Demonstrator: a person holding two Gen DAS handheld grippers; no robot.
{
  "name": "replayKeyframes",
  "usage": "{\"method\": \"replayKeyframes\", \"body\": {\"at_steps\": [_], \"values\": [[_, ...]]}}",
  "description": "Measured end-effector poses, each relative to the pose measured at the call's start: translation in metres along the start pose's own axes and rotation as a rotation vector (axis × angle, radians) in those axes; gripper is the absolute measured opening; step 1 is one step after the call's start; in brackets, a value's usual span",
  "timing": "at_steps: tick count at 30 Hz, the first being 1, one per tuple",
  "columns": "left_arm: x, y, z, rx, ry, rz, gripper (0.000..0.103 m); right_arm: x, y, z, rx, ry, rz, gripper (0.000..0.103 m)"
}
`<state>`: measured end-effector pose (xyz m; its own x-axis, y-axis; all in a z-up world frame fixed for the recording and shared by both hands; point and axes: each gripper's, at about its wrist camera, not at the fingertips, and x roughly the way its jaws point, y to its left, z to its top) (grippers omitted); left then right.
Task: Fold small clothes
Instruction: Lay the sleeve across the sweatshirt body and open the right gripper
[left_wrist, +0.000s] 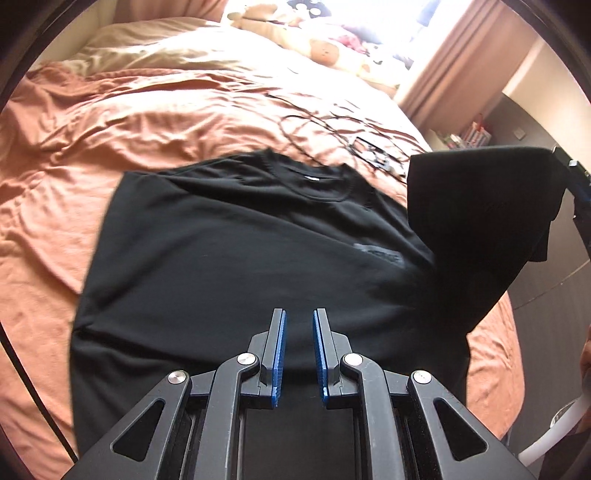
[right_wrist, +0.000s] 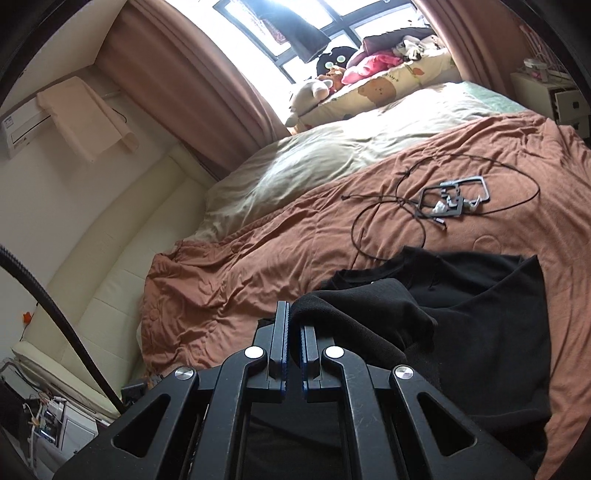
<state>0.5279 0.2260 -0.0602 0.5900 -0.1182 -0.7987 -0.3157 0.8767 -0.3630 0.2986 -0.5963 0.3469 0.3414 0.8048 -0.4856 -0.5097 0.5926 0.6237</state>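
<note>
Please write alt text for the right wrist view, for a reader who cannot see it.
The right gripper, jaws shut, pinches a fold of a black cotton T-shirt lying on a rumpled rust-brown bedspread. Behind the shirt lie thin black cords and a grey metal frame; plush toys sit below a bright curtained window.
</note>
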Motion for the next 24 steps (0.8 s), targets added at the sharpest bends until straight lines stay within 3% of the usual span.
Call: {"method": "replayKeyframes", "body": {"at_steps": [8, 10, 12, 13, 14, 18, 24], "values": [[-0.021, 0.041, 0.001, -0.017, 0.004, 0.084, 0.016, 0.082, -0.031, -0.03, 0.106, 0.186, -0.069, 0.004], [-0.024, 0.046, 0.001, -0.015, 0.011, 0.097, 0.016, 0.094, -0.041, -0.032, 0.143, 0.229, -0.056, 0.011], [-0.028, 0.049, 0.001, -0.007, 0.016, 0.112, 0.016, 0.097, -0.045, -0.032, 0.163, 0.251, -0.036, 0.047], [-0.029, 0.05, 0.0, -0.004, 0.017, 0.118, 0.016, 0.094, -0.047, -0.032, 0.175, 0.242, -0.02, 0.08], [-0.031, 0.051, 0.0, -0.003, 0.018, 0.124, 0.016, 0.09, -0.049, -0.033, 0.18, 0.222, -0.013, 0.086], [-0.035, 0.05, 0.002, -0.001, 0.02, 0.135, 0.016, 0.072, -0.065, -0.033, 0.224, 0.204, 0.015, 0.086], [-0.032, 0.032, 0.003, 0.028, 0.027, 0.12, 0.017, 0.043, -0.109, -0.044, 0.312, 0.165, -0.027, 0.086]]}}
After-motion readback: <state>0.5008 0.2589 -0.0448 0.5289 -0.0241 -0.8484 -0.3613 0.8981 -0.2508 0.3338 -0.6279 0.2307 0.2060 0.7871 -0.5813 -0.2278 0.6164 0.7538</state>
